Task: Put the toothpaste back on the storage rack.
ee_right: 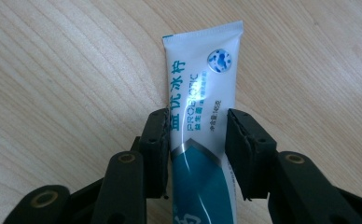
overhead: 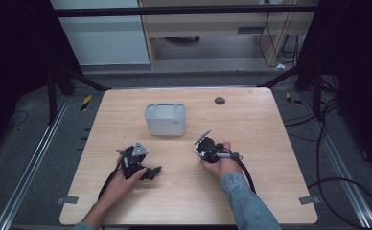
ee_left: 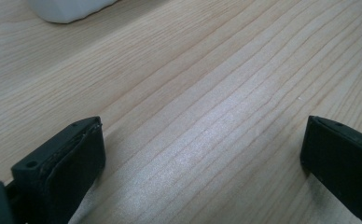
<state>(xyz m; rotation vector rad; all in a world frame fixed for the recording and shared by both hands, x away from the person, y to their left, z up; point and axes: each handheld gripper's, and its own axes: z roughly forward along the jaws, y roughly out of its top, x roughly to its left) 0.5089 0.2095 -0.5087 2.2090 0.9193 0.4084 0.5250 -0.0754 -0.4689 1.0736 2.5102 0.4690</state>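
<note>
A white and teal toothpaste tube (ee_right: 200, 93) lies flat on the wooden table (ee_right: 53, 70), crimped end pointing away. My right gripper (ee_right: 197, 140) is shut on it, a black pad against each side of the tube near its middle. In the high view the right gripper (overhead: 202, 143) sits right of centre, and the tube's tip (overhead: 204, 134) sticks out toward the far side. My left gripper (overhead: 151, 171) rests at the near left, held by a hand. Its jaws stand wide open in the left gripper view (ee_left: 202, 154), with bare wood between them.
A white rectangular tub (overhead: 166, 120) stands at the middle of the table, beyond both grippers; its corner (ee_left: 67, 9) shows in the left gripper view. A small black round disc (overhead: 219, 100) sits near the far edge. Cables trail off the table's right side.
</note>
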